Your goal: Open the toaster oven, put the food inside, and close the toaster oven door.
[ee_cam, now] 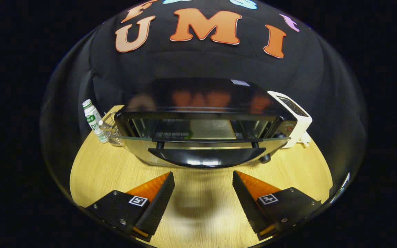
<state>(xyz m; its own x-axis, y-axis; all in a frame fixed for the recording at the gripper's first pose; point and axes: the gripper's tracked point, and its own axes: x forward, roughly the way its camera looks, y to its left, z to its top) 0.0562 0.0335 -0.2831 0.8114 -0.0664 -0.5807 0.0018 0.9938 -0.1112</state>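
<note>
- On the table's (91,172) far left edge, beside the oven, a white bottle (93,121) with a green cap stands upright.
- Just right of the bottle, a small clear holder (110,132) sits against the oven's left side; what it holds is too blurred to tell.
- Past the fingers, mid-table, stands the black oven (202,103), its glossy top mirroring the wall behind.
- Its glass door (136,146) is dropped down to about level, with the black handle (207,157) on the near edge, toward the gripper.
- Inside the open cavity a wire rack (172,132) shows, and a flat pale slab (213,129) lies on it; whether that is the food or a tray I cannot tell.
- At the oven's right end are a red-marked knob (289,129) and a lower dark knob (265,158).
- Right of the oven, touching or just beside it, a white toaster (296,113) stands near the table's back edge.
- Nearest of all, the gripper (203,186) has its fingers spread wide with nothing between them, only bare wood and a soft shadow, just short of the handle.
</note>
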